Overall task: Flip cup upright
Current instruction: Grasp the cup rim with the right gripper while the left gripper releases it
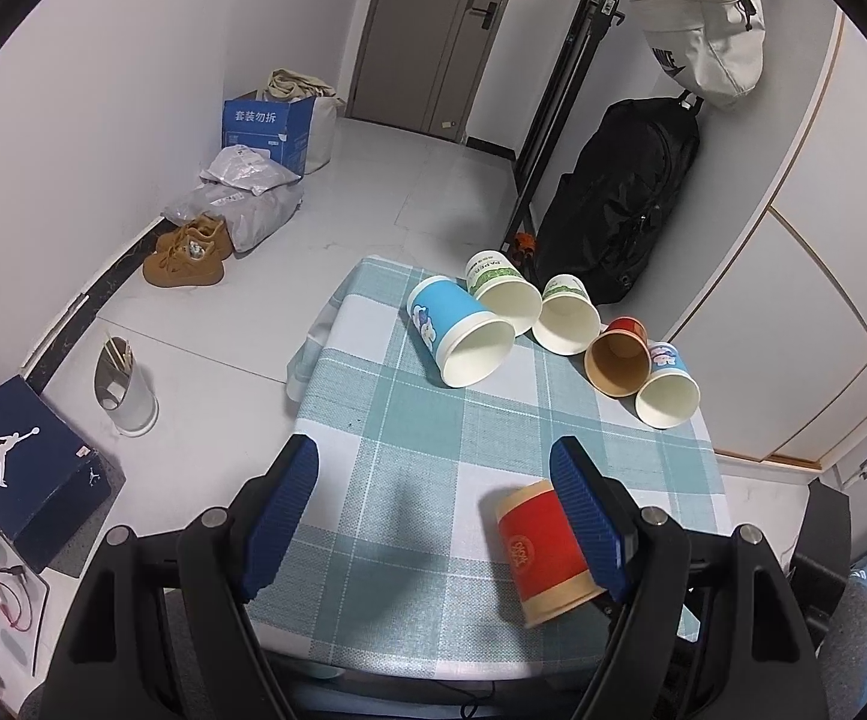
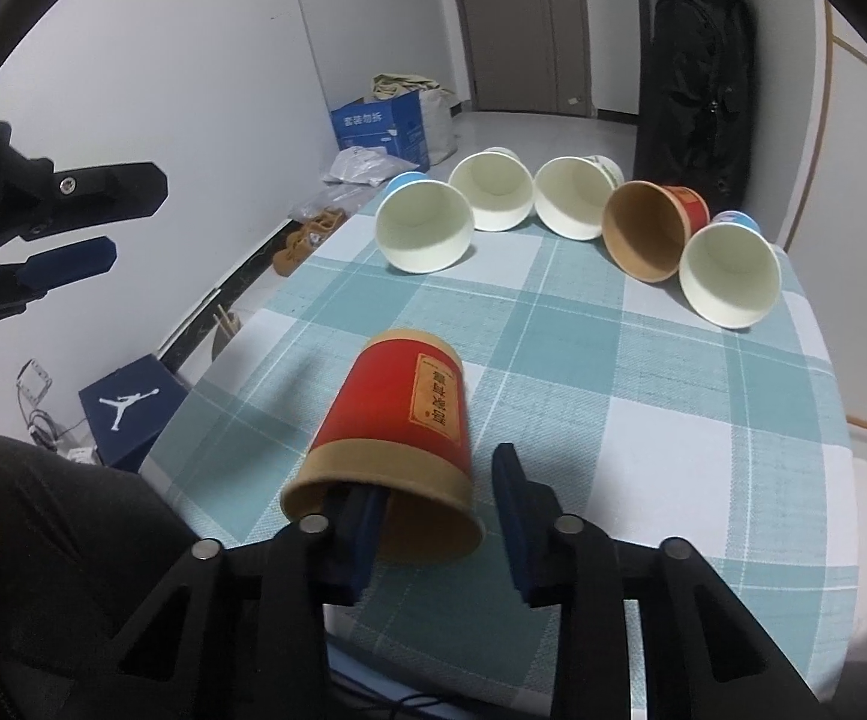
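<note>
Checked tablecloth (image 2: 613,372) — tipped red cup (image 2: 397,414)

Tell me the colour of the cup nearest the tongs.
Red with tan bands, the nearest cup shows best in the right wrist view.

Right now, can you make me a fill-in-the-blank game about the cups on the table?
1. The red cup nearest the right gripper lies on its ____.
2. One finger of that gripper reaches ____ the cup's mouth.
3. At the far side of the checked tablecloth, ____ more cups lie tipped over.

Missing words: side; inside; five
</note>
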`<state>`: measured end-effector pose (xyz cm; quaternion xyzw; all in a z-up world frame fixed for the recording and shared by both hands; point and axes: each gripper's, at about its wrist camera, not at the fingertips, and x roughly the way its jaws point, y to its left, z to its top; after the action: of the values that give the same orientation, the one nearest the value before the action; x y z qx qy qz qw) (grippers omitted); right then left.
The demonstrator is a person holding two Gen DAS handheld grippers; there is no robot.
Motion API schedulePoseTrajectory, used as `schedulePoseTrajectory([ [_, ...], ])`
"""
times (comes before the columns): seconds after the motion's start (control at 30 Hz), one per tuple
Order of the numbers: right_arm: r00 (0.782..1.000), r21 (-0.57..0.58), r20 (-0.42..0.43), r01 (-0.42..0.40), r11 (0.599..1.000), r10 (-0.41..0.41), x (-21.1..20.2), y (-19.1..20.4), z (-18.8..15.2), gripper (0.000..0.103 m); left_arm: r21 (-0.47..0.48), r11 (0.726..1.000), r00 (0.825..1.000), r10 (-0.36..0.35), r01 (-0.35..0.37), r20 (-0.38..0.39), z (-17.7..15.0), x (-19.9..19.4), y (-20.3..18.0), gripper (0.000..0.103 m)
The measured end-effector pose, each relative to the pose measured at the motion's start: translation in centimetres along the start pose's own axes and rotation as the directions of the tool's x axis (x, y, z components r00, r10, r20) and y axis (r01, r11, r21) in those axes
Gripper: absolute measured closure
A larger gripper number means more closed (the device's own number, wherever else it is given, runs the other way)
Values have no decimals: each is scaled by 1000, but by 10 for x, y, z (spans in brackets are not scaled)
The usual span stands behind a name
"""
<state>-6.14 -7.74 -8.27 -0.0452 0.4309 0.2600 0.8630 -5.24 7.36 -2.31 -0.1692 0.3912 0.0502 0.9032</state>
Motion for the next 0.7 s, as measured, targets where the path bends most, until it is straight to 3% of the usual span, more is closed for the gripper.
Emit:
schedulePoseTrajectory([
  [0.13,1000,14,4,9,1000,-9,-3,-4,1,88,-3,1000,1000,3,-3,-5,0,1,1,27],
  [0.3,1000,24,23,7,1000,-8,-8,-5,2,98,-2,1000,1000,9,-9,2,-1,0,1,27],
  [0.7,999,66,45,15,998,-18,-36,-25,17,101,51,998,1000,19,-20,19,-6,0,-14,27],
])
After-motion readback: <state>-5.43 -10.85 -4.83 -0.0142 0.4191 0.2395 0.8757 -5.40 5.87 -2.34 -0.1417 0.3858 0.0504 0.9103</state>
